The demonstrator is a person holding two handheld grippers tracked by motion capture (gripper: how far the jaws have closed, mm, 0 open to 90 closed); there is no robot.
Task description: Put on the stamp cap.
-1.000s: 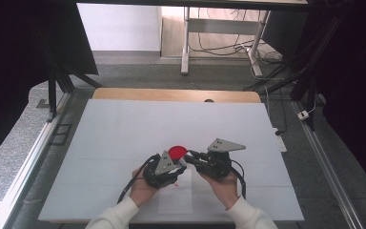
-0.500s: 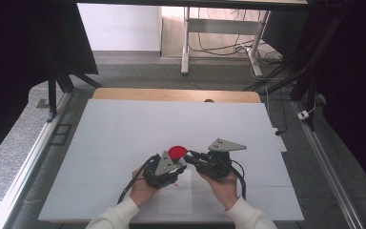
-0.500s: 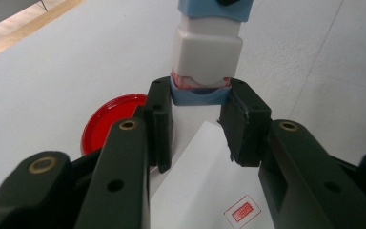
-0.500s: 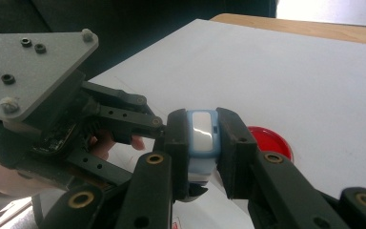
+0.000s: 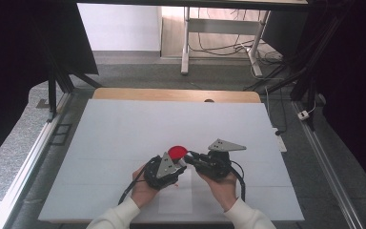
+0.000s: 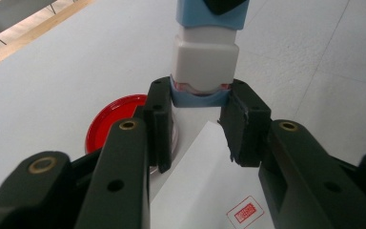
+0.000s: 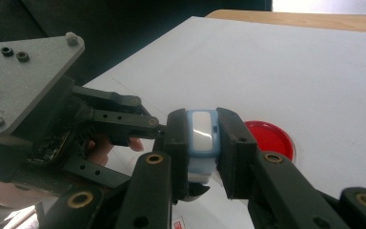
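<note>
Both grippers meet over the near middle of the counter (image 5: pixel 124 124), sharing one thing: a self-inking stamp (image 6: pixel 206 62), a white block body with pale blue ends. The left gripper (image 6: pixel 196 125) has its fingers (image 6: pixel 244 121) closed on the blue base collar; the right gripper (image 7: pixel 204 143) clamps the blue cap at the other end. So the stamp's long axis runs straight from one set of fingers to the other, and I judge any pull-apart or press must go along that line. The stamp hangs just above a white paper (image 6: pixel 205 191) bearing a small red imprint (image 6: pixel 244 213). A red ink pad dish (image 5: pixel 177 152) sits just beside it.
</note>
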